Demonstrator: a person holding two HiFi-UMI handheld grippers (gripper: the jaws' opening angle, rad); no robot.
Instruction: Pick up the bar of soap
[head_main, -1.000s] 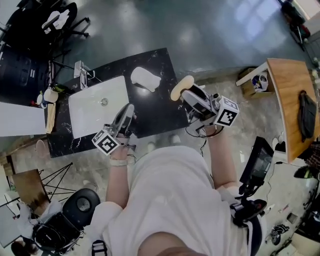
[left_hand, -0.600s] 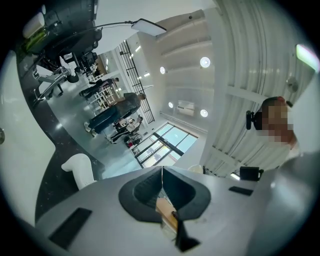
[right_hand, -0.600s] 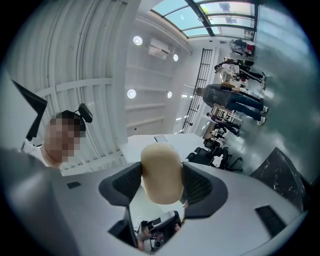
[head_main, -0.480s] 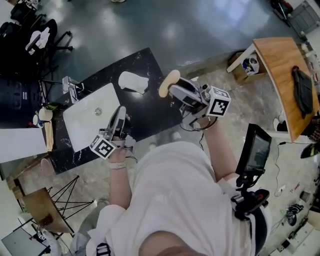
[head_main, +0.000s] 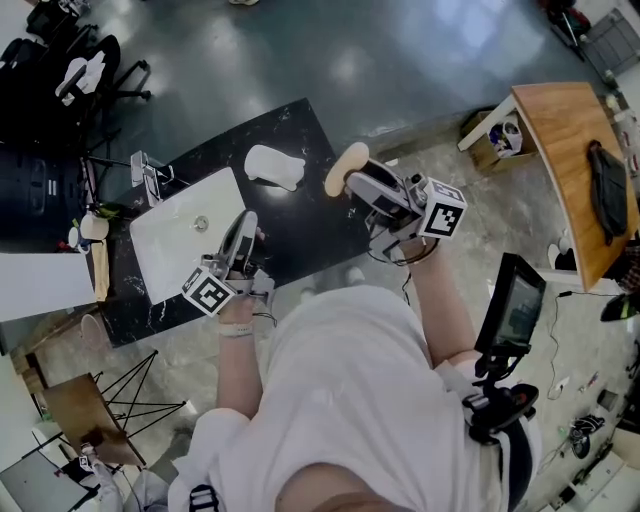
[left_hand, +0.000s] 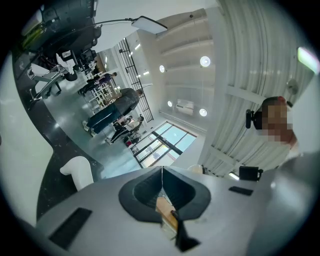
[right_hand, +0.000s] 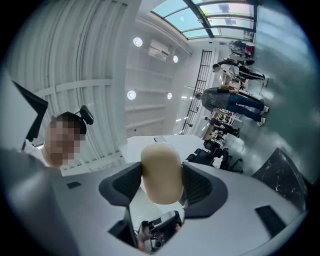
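One bar of soap (right_hand: 160, 172), beige, smooth and rounded like a pebble, sits clamped between the dark pads (right_hand: 125, 184) of the right gripper (right_hand: 161, 176), its long axis running along the fingers and its blunt end jutting past their tips; the left gripper (left_hand: 161, 181) has its fingers pressed together on nothing

On my remote feed: a white short-sleeved shirt (head_main: 350, 400); above the shirt, grey left gripper (head_main: 247, 222) and right gripper (head_main: 352, 178) with dark padded jaws, each bearing a white cube (head_main: 443, 221) of black square markers
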